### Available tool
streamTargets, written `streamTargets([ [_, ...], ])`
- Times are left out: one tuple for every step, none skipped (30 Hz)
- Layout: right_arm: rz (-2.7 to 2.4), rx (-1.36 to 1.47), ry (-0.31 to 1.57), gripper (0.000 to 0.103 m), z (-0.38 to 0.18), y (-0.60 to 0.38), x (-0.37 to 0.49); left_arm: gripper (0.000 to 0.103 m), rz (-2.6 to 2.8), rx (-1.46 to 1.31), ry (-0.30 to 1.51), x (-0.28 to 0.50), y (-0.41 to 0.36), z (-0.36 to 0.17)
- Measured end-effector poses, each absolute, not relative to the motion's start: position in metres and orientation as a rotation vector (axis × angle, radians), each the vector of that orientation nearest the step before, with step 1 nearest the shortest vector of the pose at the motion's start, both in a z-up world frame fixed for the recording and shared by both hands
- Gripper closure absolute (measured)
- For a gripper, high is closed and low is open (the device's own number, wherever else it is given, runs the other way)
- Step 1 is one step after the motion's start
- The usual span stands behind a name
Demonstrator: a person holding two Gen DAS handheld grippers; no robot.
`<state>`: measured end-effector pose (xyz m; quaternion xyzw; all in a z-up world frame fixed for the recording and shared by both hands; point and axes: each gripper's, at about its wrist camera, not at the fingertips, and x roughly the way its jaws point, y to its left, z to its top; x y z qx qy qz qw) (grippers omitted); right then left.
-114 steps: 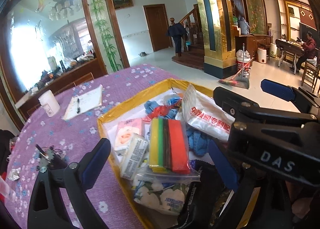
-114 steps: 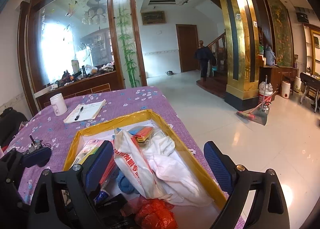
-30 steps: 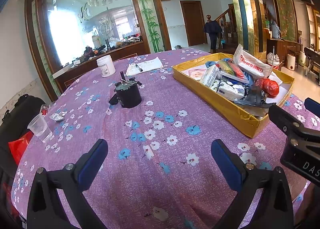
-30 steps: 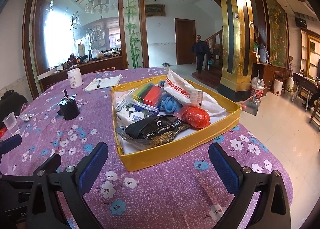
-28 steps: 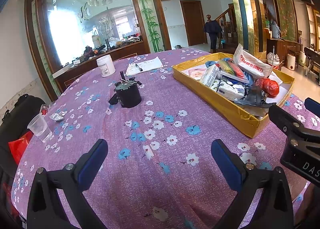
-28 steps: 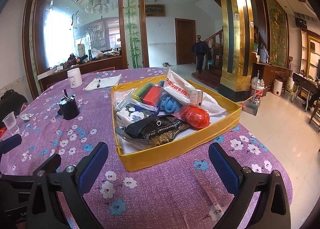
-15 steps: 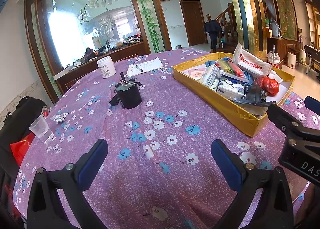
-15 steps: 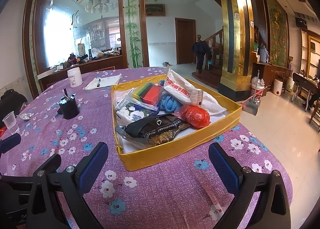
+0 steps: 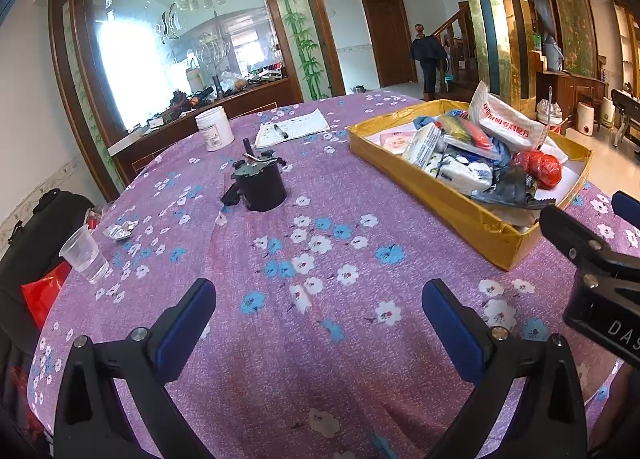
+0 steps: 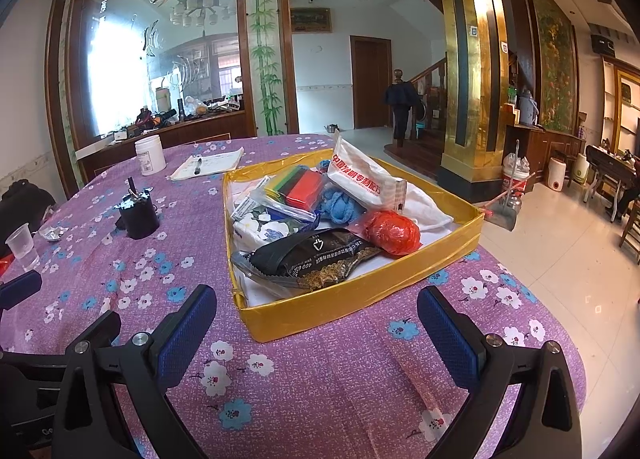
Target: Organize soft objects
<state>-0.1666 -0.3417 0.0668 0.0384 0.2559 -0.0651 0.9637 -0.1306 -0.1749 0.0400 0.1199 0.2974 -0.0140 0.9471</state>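
Nearest, the left gripper point(image 9: 318, 317) and the right gripper point(image 10: 316, 321) hover above a purple flowered tablecloth point(image 10: 336, 375), jaws spread wide, both empty. Just beyond the right gripper, well clear of its fingertips, sits a yellow tray point(image 10: 360, 305). It holds a black packet point(image 10: 316, 251) at the near edge, a red bag point(image 10: 392, 233), blue yarn point(image 10: 338, 207), coloured sponges in a clear bag point(image 10: 298, 187) and a white packet with red lettering point(image 10: 364, 181). From the left gripper, the tray lies ahead and to the right. A black pot point(image 9: 260, 185) stands farther left, apart from the tray.

both tools empty, jaws spread wide: left tool point(image 9: 319, 309), right tool point(image 10: 317, 315).
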Motion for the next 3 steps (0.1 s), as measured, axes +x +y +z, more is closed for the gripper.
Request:
streamTargets([
  [-0.132,0.079,0.518,0.001,0.0668,-0.3417,-0.1665,0.000,-0.035,0.247,0.606,-0.1314,-0.1750,0.0397],
  [-0.132,0.079,0.518,0.001,0.0669,-0.3416,-0.1662,0.000,-0.037,0.245,0.607,-0.1306,-0.1744,0.0396],
  [-0.131,0.079,0.519,0.001,0.0669,-0.3419,-0.1662,0.000,-0.039,0.248,0.607,-0.1312,-0.1743,0.0390],
])
